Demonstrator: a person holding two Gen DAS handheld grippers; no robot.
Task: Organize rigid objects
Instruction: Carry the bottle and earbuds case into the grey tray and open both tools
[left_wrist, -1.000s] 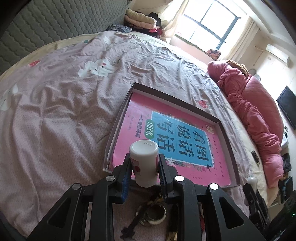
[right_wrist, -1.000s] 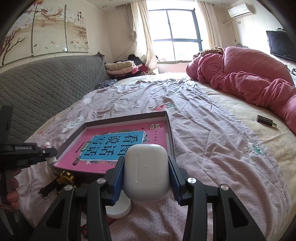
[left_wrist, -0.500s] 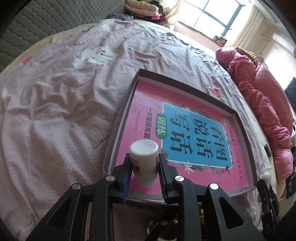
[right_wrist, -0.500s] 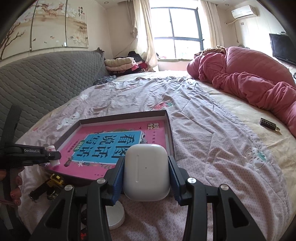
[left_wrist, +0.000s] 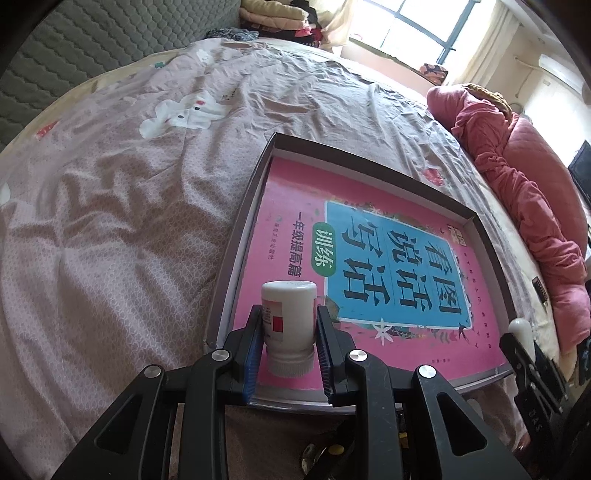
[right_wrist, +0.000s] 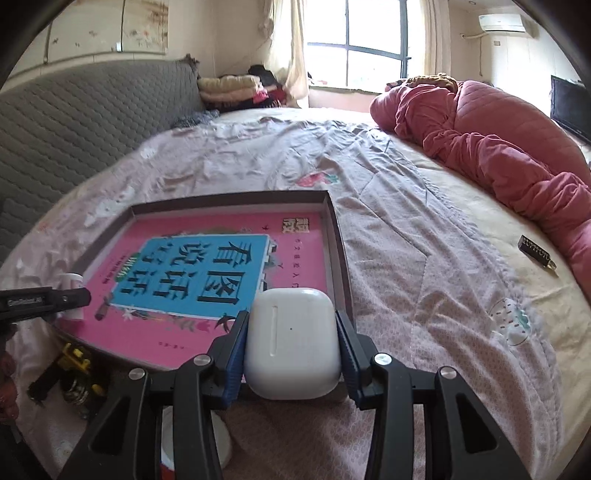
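My left gripper (left_wrist: 288, 314) is shut on a small white bottle (left_wrist: 290, 295) with a red label. It holds the bottle just above the near left corner of a pink book (left_wrist: 295, 206). The book lies in a shallow grey box (left_wrist: 236, 258) on the bed. My right gripper (right_wrist: 291, 317) is shut on a white earbud case (right_wrist: 291, 343) at the box's near right corner (right_wrist: 338, 251). In the right wrist view the left gripper (right_wrist: 70, 297) and its bottle (right_wrist: 72, 280) show at the left edge. The right gripper (left_wrist: 517, 343) shows at the lower right of the left wrist view.
A yellow and black toy with a metal ring (right_wrist: 75, 363) lies before the box. A white round object (right_wrist: 218, 439) sits under my right gripper. A small black item (right_wrist: 535, 253) lies at the right beside a pink quilt (right_wrist: 498, 147). The grey headboard (right_wrist: 74, 122) runs along the left.
Both grippers moved forward and a little down toward the box. The bottle now hangs over the book's near left corner, the case at the near right corner. Both grips are unchanged.
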